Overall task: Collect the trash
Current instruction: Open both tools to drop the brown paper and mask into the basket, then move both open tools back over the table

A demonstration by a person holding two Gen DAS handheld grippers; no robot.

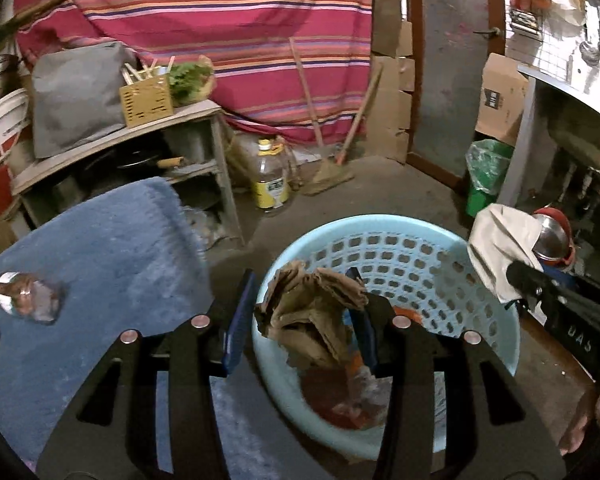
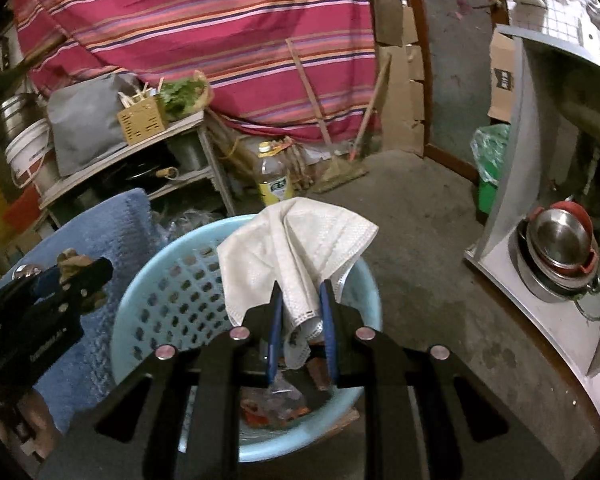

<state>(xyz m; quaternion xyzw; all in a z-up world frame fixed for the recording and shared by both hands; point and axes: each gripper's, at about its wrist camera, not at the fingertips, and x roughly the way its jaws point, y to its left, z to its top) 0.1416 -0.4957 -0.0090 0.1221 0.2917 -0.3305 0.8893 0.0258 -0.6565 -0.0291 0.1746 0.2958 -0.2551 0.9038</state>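
left cam: rides my left tongs [image 1: 300, 300], tilted down, close over the blue basket [image 1: 496, 332] | right cam: rides my right tongs [image 2: 302, 308], same tilt, close | shared: basket, striped cloth [image 1: 220, 20], oil bottle [image 1: 270, 178], each other's tongs

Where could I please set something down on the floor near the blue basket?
The concrete floor between the blue basket and the steel counter is bare. The wooden shelf, oil bottle and brooms crowd the far side.
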